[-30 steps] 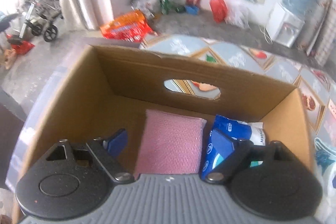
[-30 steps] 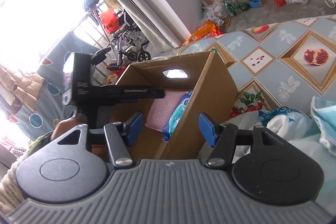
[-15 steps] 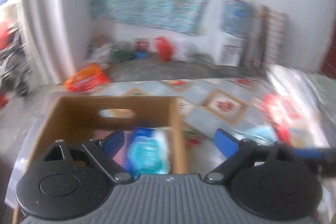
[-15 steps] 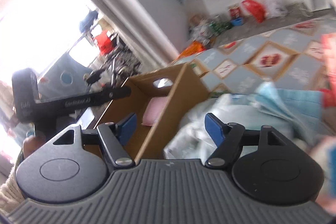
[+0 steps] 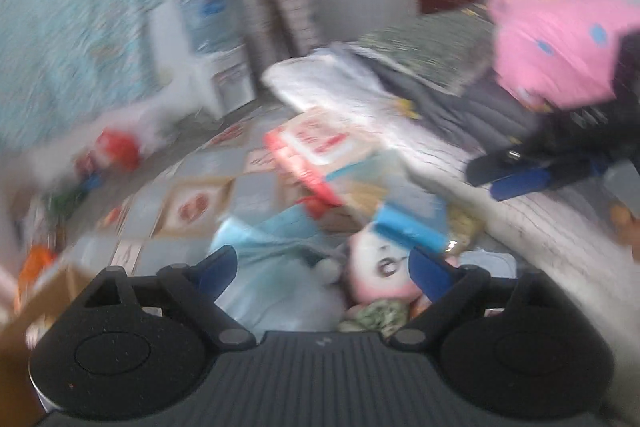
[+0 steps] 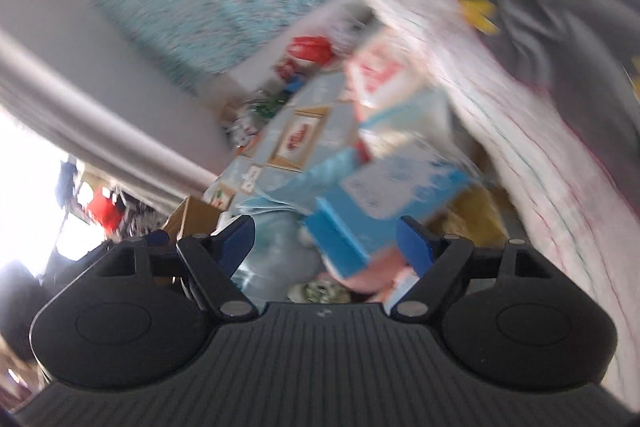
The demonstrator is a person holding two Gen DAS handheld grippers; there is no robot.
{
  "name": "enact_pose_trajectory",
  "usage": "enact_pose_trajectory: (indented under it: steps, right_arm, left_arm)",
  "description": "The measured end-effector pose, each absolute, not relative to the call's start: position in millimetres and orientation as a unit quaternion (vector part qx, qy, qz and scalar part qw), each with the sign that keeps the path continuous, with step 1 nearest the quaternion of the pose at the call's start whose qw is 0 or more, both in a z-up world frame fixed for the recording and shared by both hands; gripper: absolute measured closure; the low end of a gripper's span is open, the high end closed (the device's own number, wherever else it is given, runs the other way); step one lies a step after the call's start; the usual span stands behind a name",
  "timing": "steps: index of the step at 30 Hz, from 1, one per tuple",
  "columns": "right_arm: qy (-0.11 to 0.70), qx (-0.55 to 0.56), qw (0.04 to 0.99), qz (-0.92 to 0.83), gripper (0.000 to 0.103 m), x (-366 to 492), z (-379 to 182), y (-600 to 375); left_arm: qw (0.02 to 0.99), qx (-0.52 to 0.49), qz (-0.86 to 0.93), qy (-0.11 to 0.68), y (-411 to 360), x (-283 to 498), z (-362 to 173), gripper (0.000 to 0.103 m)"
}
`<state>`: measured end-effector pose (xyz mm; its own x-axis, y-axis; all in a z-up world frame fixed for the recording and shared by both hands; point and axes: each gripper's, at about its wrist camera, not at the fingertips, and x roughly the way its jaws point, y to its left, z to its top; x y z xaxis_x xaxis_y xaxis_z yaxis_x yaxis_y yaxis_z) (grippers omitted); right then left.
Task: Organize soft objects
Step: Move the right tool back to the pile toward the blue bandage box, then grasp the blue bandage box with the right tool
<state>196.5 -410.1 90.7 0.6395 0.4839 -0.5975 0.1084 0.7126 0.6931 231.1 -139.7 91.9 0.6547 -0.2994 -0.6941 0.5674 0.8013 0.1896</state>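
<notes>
**Hovering open-jawed over the heap of soft things**

Spreading my left gripper [image 5: 322,267] wide, I grasp nothing; between its blue fingers [image 5: 218,269] lies a plush toy [image 5: 378,273] with a pink-and-white face, touching a pale blue cloth [image 5: 276,255]. My right gripper [image 6: 326,241] is parted too and empty, with a blue packet [image 6: 384,203] just ahead of it. Beyond sits a red-and-white package [image 5: 320,147] on the patterned mat [image 5: 192,203]. At the left edge shows a corner of the cardboard box [image 5: 52,291]. Both views are blurred.

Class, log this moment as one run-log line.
left claw: open, empty | right claw: open, empty | both over soft pile | plush toy ahead | frames blurred
</notes>
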Motion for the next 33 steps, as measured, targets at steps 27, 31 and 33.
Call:
enact_pose_trajectory:
  steps: [27, 31, 33]
  right_arm:
    - [0.476, 0.537, 0.690, 0.092, 0.030, 277, -29, -418]
    - [0.465, 0.538, 0.698, 0.091, 0.045, 280, -32, -416]
    - [0.457, 0.537, 0.703, 0.090, 0.050, 280, -30, -415]
  left_arm:
    - [0.808, 0.324, -0.282, 0.404, -265, 287, 4, 0.025]
    - [0.814, 0.323, -0.277, 0.396, -264, 284, 5, 0.026]
    - [0.817, 0.318, -0.276, 0.395, -262, 283, 6, 0.027]
